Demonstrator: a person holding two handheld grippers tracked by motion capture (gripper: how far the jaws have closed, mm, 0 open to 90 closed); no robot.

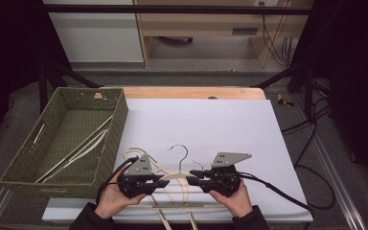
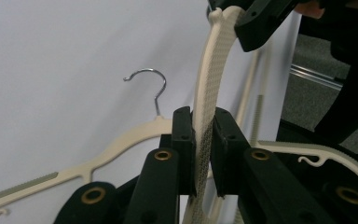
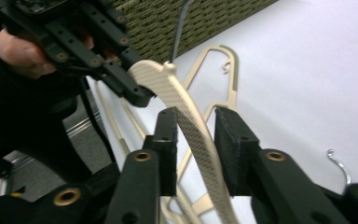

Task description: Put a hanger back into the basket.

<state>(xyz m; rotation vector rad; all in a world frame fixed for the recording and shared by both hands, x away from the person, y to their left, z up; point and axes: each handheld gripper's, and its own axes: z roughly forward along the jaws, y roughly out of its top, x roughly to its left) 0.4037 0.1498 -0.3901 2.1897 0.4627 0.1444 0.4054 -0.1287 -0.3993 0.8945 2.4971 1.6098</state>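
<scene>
While the left gripper [image 2: 204, 140] pinched the cream hanger [image 1: 179, 176] near the table's [image 1: 230, 115] front edge, the right gripper [image 3: 195, 140] stood slightly open around it, not pressing. This looked like a handover; next, the left must carry it to the basket [image 1: 120, 120] at the left edge. Hangers: about three outside, at least one inside.

basket [image 1: 72, 139] left of sheet [image 1: 211, 129], hangers [image 1: 177, 184] on sheet
</scene>
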